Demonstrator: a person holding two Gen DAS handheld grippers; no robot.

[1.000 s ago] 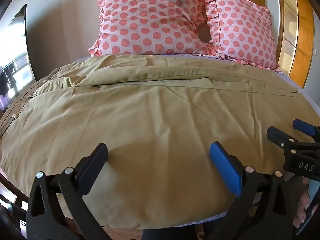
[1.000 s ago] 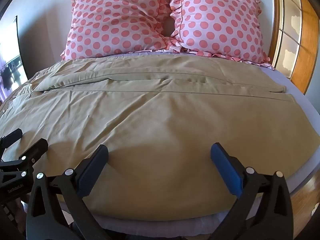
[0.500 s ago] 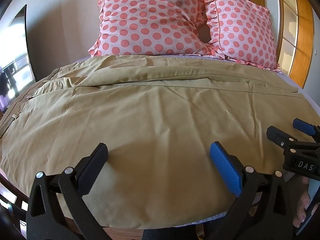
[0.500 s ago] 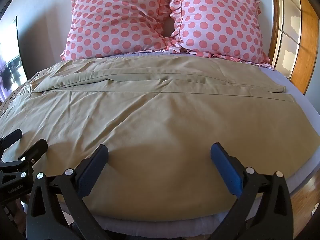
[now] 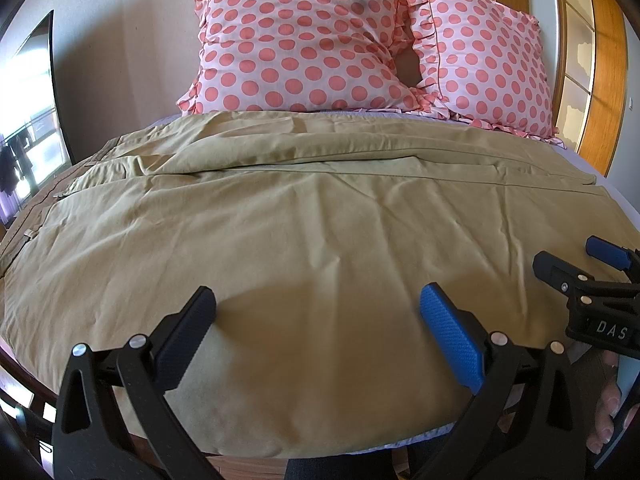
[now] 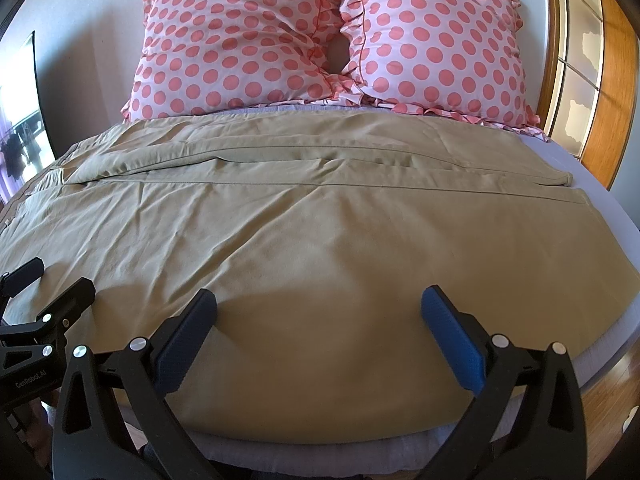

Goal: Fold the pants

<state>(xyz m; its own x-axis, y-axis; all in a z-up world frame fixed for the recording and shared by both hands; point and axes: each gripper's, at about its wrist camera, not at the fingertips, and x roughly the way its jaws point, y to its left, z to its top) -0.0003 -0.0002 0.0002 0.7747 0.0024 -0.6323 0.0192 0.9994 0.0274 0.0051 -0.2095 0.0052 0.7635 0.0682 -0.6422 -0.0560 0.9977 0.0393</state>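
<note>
Khaki cotton pants [image 5: 304, 248] lie spread flat across the bed [image 6: 560, 160], waistband to the left gripper's [image 5: 316, 320] far left, ready for folding. Both it and the right gripper [image 6: 318, 322] hover wide open above the near edge, holding nothing.

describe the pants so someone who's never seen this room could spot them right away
Start at the bed with two pink polka-dot pillows at its head. The pants are the big khaki garment spread flat below them, waistband toward the left edge, legs running to the right. It is the only plain tan item, against spotted pillows and a pale lilac sheet.
</note>
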